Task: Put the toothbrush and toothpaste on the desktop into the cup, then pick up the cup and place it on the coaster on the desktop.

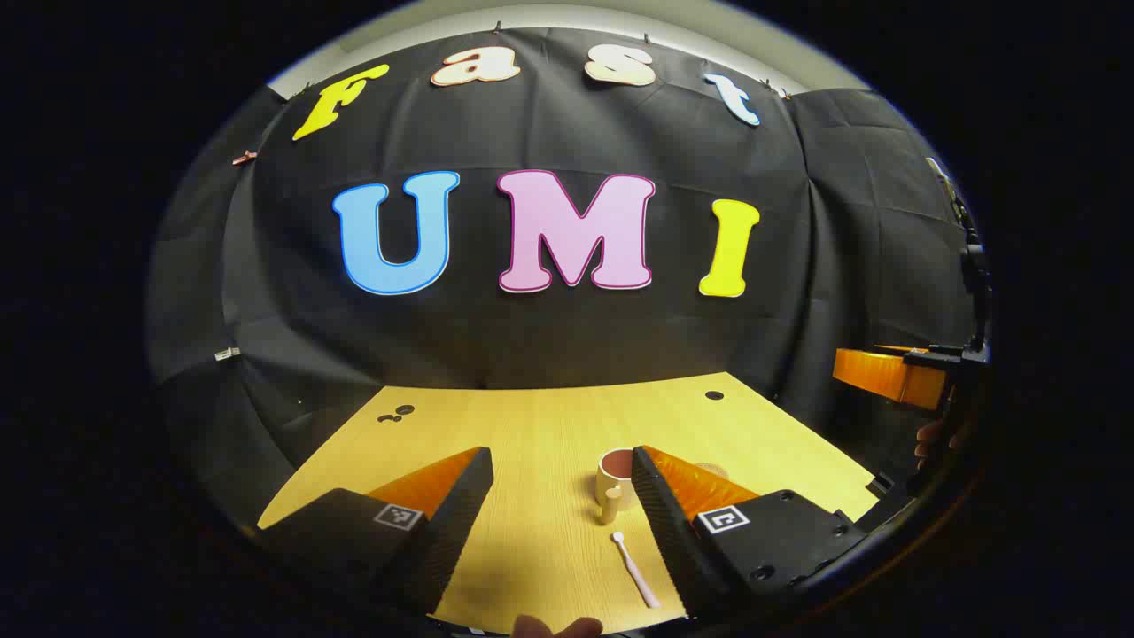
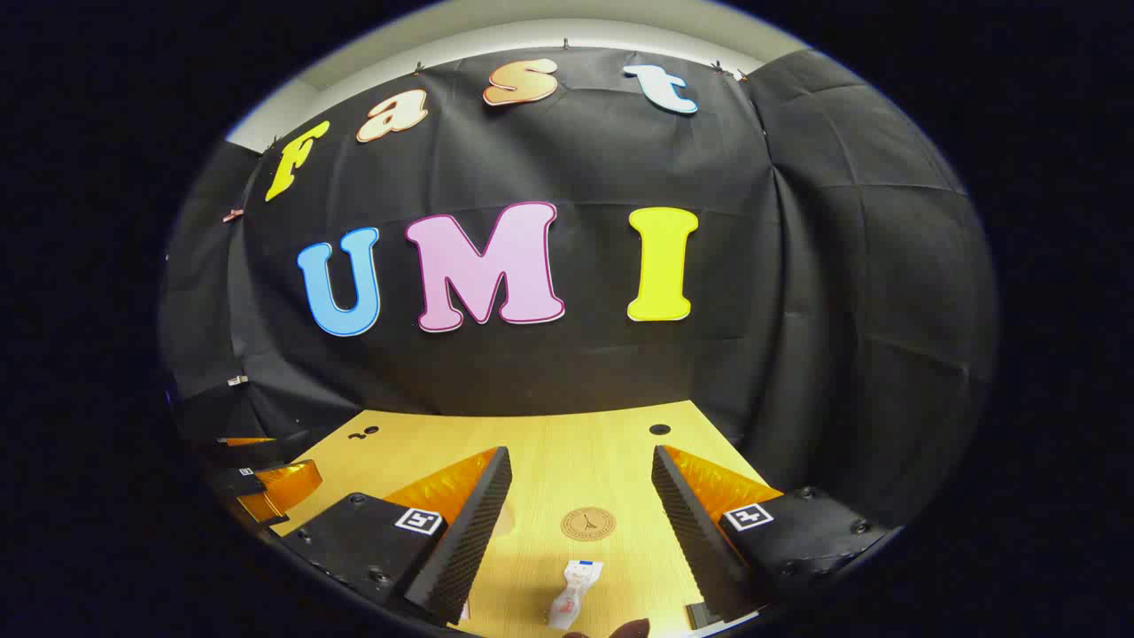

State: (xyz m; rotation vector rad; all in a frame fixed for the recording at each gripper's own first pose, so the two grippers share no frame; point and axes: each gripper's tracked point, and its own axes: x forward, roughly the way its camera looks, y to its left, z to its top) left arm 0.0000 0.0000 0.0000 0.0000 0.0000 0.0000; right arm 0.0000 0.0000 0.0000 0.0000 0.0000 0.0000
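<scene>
Hiding part of the cup (image 1: 614,483) at lower centre, the left gripper (image 1: 562,496) gapes released above the toothbrush (image 1: 635,570), while the right gripper (image 2: 580,501), likewise spread, frames the coaster (image 2: 587,523) and edge-cropped toothpaste (image 2: 571,595).

From the left gripper view, the cup (image 1: 613,486) is half hidden behind one finger of the hand-held gripper, and the coaster (image 1: 711,467) barely peeks out past it. The toothbrush (image 1: 635,570) handle runs under that finger too. In the right gripper view, the toothpaste (image 2: 571,595) is cut off at the bottom edge.
</scene>
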